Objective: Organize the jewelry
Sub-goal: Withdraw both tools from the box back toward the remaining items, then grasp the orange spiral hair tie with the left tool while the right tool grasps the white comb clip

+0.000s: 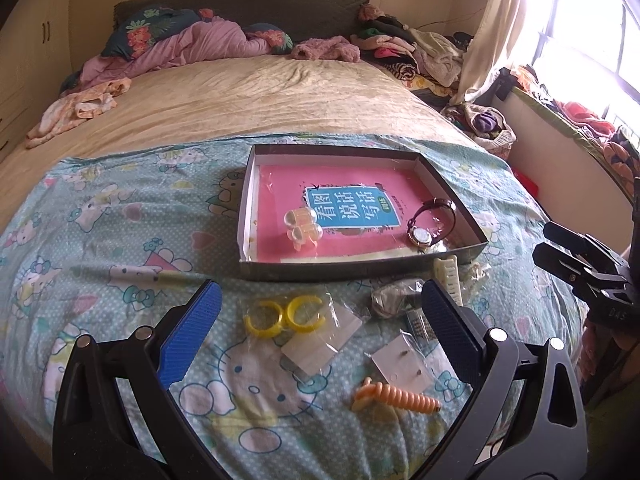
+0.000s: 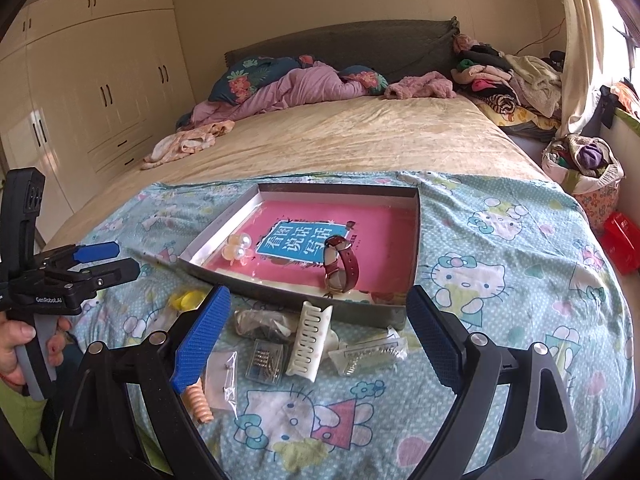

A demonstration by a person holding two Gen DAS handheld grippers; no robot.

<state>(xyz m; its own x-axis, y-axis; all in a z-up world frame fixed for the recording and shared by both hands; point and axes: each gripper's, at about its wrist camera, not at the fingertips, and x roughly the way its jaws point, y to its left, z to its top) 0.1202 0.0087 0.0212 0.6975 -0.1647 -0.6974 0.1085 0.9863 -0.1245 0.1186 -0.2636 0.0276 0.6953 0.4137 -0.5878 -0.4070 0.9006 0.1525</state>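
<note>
Holding, left gripper (image 1: 320,336): we carry it low over the Hello Kitty sheet (image 1: 120,240), its blue fingers (image 1: 192,336) spread wide with nothing between them, pointing toward 12 o'clock.
Right gripper (image 2: 320,336): we hold it level and low too, jaws wide apart and gripping nothing; in the left view it shows at 3 o'clock as a black body.
Left hand (image 2: 24,344): in the right view, at 9 o'clock, our fingers wrap the grey trigger handle, thumb on the outer side.
Nearest items: an orange spiral clip (image 1: 394,398) lies at 5 o'clock in the left view, with an earring card in a clear bag (image 1: 402,362) just beyond it.
Yellow rings (image 1: 284,314): two, bagged, lying between the left fingers at 12 o'clock.
White comb clip (image 2: 310,340): flat on the sheet between the right fingers, touching the tray's near wall; small bagged pieces lie beside it.
Tray (image 1: 360,270): shallow, dark-walled, past the loose pieces, lined with a pink book.
Inside tray: a pearl clip (image 1: 302,226) at its 7 o'clock, and a watch with a red strap (image 2: 340,266) standing on edge at its 5 o'clock.
Far: beige bedspread (image 1: 260,96), pink bedding at the headboard.
</note>
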